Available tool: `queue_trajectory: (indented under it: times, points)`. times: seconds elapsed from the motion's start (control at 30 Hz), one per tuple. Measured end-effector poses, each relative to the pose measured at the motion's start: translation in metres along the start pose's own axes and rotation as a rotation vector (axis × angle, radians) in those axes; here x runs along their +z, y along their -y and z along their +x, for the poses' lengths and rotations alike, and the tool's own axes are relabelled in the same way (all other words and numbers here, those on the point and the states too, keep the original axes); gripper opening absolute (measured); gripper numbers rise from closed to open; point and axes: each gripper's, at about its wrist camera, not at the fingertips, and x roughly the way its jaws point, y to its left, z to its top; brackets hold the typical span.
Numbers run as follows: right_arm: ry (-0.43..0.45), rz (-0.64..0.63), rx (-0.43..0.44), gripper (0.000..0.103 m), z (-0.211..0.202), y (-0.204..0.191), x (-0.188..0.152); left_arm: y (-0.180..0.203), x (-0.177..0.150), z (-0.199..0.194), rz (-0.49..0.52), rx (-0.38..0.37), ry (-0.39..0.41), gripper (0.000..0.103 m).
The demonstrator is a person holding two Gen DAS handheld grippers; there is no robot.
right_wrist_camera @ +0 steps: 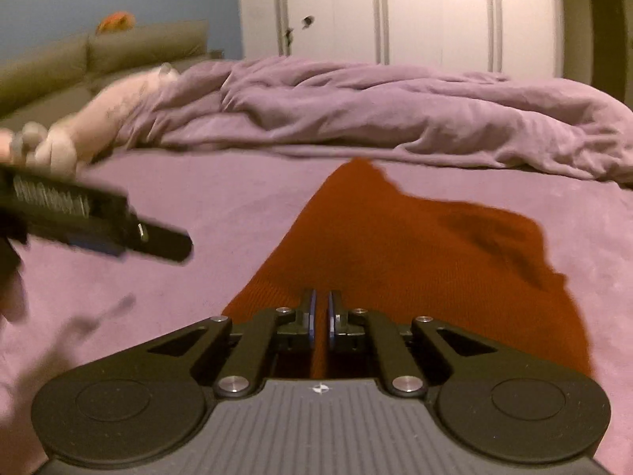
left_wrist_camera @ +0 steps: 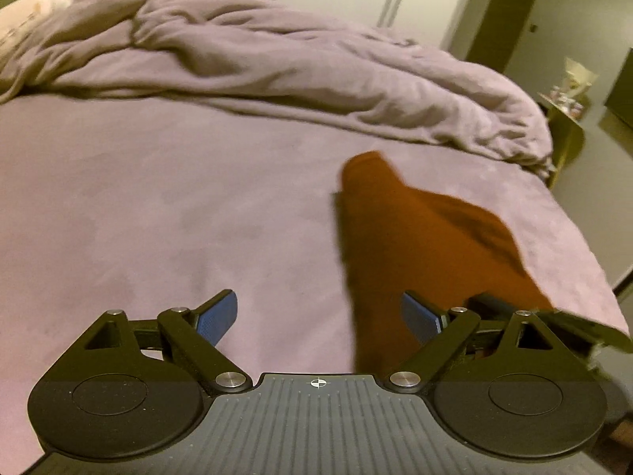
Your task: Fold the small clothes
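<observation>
Left gripper (left_wrist_camera: 319, 318) hovering over the bed (left_wrist_camera: 138, 206), fingers spread wide, blue pads (left_wrist_camera: 217, 318) apart with nothing between them but bare mauve sheet and, toward the right pad, the near part of the rust-orange garment (left_wrist_camera: 415, 245). Garment spread on the right half of the mattress, narrowing to a blurred point toward the far side, near end drawn up into the right gripper (right_wrist_camera: 321, 316). Right gripper's fingers together, clamped on a ribbed hem of the garment (right_wrist_camera: 379, 245), a thin strip of cloth visible between the pads. Seen from the right wrist, cloth fanning out ahead and to the right, its right border ragged and dark-creased, its left border running straight up to the point. Wide flat sheet open to the left of the garment, all the way across to the left gripper's black finger (right_wrist_camera: 158, 243) reaching in from the left side, well apart from the cloth. Far side closed off by a rumpled purple duvet (left_wrist_camera: 300, 63) heaped along the whole width; garment's tip near its fold, touching or not cannot be told. Right edge of the mattress close beside the garment, dropping to floor. White wardrobe doors (right_wrist_camera: 427, 16) behind the duvet. Pale pillow (right_wrist_camera: 118, 103) at far left.
</observation>
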Motion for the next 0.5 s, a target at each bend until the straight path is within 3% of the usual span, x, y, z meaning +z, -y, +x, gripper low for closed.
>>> queue_trajectory:
  times: [0.07, 0.13, 0.27, 0.37, 0.4, 0.5]
  points:
    - [0.032, 0.017, -0.086, 0.007, -0.008, 0.015, -0.002, 0.010, 0.002, 0.008, 0.016, -0.019, -0.008, 0.094]
    - [-0.025, 0.023, -0.173, 0.009, -0.005, 0.038, -0.015, 0.018, 0.003, 0.020, 0.023, -0.042, -0.034, 0.094]
    - [-0.037, 0.038, -0.109, 0.005, -0.009, 0.061, -0.034, 0.029, -0.003, 0.045, 0.052, -0.059, -0.100, 0.094]
    - [-0.073, 0.278, 0.009, 0.008, -0.021, 0.090, -0.012, 0.022, 0.005, 0.047, 0.058, -0.082, -0.102, 0.095]
    - [-0.053, 0.344, 0.027, 0.014, -0.026, 0.102, -0.008, 0.017, 0.010, 0.049, 0.036, -0.100, -0.112, 0.095]
    - [-0.041, 0.410, -0.013, 0.051, -0.023, 0.130, -0.004, -0.002, 0.019, 0.068, -0.068, -0.230, -0.176, 0.095]
